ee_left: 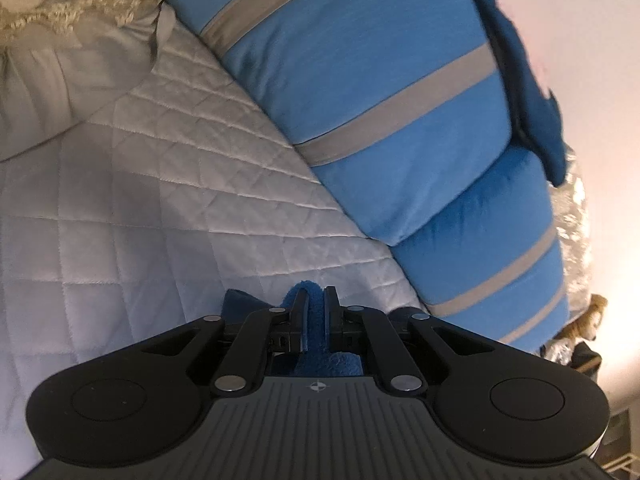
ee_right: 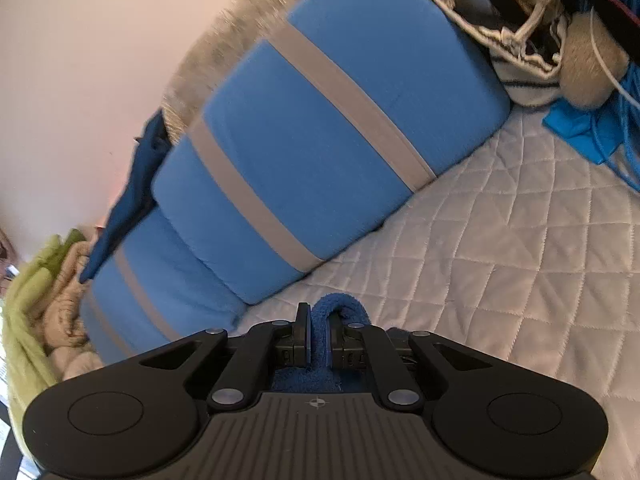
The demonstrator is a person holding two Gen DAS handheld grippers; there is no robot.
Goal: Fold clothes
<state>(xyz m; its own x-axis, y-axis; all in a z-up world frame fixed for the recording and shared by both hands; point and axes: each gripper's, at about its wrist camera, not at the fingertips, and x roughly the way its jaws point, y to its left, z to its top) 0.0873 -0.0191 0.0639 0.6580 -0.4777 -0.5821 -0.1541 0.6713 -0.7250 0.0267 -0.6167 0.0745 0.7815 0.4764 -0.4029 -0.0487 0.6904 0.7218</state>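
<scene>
A fold of dark blue terry cloth [ee_right: 340, 312] is clamped between the closed jaws of the right gripper [ee_right: 319, 322] at the lower centre. A white quilted bedspread [ee_right: 500, 248] is seen beneath and toward 3 o'clock. Blue pillows with grey stripes [ee_right: 320, 140] are laid from 8 to 1 o'clock. Piled items [ee_right: 532, 40] are seen at 1 o'clock, green and beige cloth [ee_right: 44, 280] at 9.

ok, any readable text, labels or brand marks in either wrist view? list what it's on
None readable in either view.
Only mark: a small crosshair symbol, no letters, on the left claw's body and on the right claw's body.
Blue striped pillows, white quilt: no print.
</scene>
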